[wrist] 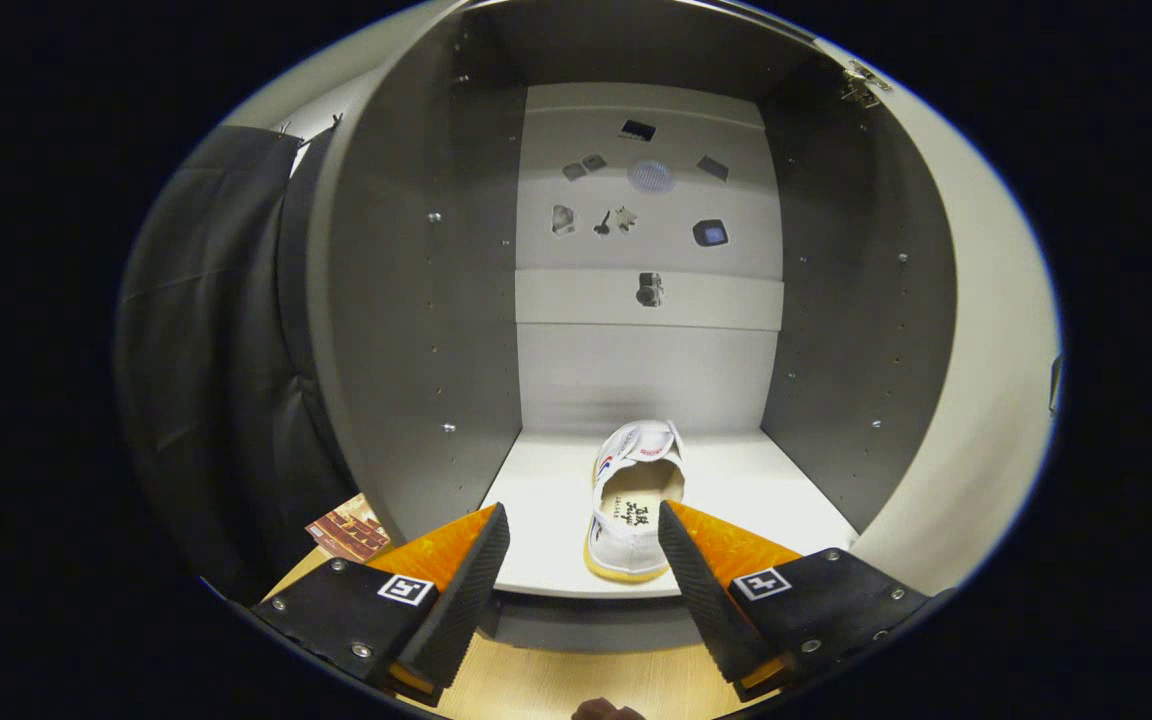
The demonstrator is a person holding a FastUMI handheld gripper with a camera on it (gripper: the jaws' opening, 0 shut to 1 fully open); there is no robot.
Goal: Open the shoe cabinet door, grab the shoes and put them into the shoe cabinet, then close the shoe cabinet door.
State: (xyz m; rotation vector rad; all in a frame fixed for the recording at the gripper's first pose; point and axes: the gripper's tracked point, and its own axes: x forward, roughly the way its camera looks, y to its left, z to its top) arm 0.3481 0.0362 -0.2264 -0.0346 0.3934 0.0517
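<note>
Left to right: dark cloth (206, 330) hangs beside the cabinet (406, 330), a brick-patterned item (348, 532) lies low near the left finger, then the open cabinet interior, then the door (986, 380) swung out at right with a hinge (861, 85) seen near the top. The shoe (631, 500) is placed on the bottom shelf (786, 490), toe toward the back wall, heel near the shelf's front edge — just ahead of the gripper (584, 530), between the lines of its two fingers but not touched by either. Jaws are held wide, nothing is gripped.

Step judged: shoe placement appears done, release finished; door closing is not yet done. Whether a second shoe is left cannot be told. Next move likely calls for the gripper to be backed off from the shelf, swung right, and the door pushed shut — care needed so the heel is not caught.

Pose: gripper is held level, aimed straight into the cabinet, low above the wooden floor (556, 685). Small stickers (636, 190) are seen on the back wall.
</note>
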